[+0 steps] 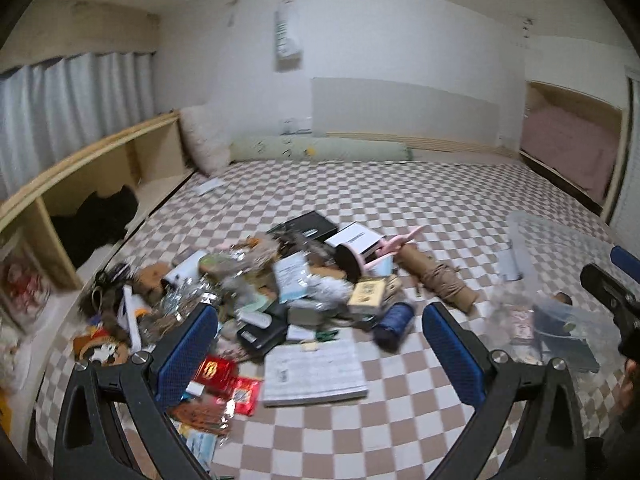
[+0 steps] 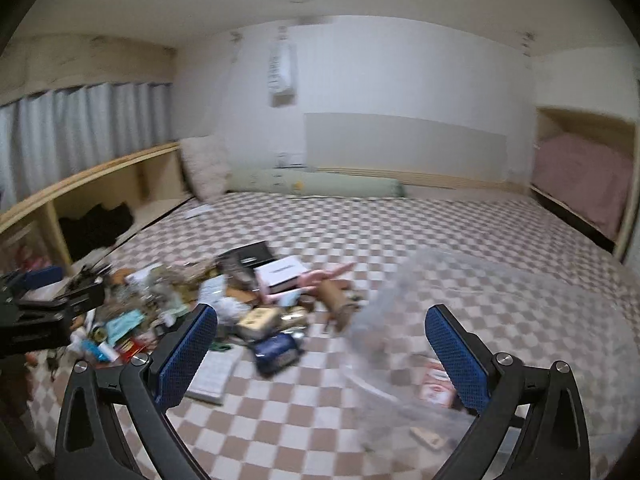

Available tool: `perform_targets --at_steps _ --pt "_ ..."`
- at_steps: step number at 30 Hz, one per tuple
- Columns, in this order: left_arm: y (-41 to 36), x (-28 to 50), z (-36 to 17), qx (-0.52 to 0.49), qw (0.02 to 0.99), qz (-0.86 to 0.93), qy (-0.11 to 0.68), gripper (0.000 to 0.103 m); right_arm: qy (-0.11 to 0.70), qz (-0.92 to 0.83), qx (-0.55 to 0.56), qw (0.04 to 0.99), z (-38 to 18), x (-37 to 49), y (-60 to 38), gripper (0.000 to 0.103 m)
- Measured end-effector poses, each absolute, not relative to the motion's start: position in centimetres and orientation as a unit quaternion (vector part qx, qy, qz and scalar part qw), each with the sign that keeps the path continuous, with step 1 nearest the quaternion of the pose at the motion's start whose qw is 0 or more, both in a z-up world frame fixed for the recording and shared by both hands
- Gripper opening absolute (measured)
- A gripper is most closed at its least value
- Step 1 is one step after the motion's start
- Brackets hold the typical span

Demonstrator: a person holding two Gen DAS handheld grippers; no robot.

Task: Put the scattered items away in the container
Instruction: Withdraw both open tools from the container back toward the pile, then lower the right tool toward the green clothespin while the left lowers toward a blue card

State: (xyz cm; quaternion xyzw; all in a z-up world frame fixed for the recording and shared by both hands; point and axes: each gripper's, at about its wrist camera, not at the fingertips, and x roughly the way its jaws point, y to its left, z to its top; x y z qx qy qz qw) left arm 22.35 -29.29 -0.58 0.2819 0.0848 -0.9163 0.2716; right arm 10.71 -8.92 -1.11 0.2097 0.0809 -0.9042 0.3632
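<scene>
A pile of scattered items [image 1: 260, 292] lies on the checkered bed: a white booklet [image 1: 314, 372], a red packet [image 1: 214, 372], a dark blue roll [image 1: 394, 322], a brown roll [image 1: 436, 276], a white box [image 1: 352, 240]. A clear plastic container [image 1: 560, 280] stands at the right with a few things inside. My left gripper [image 1: 320, 344] is open and empty above the booklet. My right gripper [image 2: 320, 348] is open and empty, over the container's left edge [image 2: 460, 320]; the pile [image 2: 224, 304] lies to its left. The view is blurred.
A wooden shelf unit [image 1: 100, 184] with a black item runs along the left. Pillows and a green bolster [image 1: 320, 150] lie at the wall. A pink-lined alcove [image 1: 568, 140] is at the far right. The checkered bedspread [image 1: 400, 200] stretches behind the pile.
</scene>
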Motion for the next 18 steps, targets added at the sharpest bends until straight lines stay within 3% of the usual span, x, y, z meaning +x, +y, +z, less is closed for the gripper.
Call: perform_targets --at_steps 8,18 --pt "-32.6 24.6 -4.4 0.303 0.296 -0.899 0.111 0.103 0.14 -0.865 0.233 0.423 -5.1 13.4 -14.7 0.103" --pt "-37.0 28.2 -10.3 0.368 0.311 -0.863 0.152 0.103 0.183 -0.822 0.34 0.419 -15.3 13.3 -18.3 0.103"
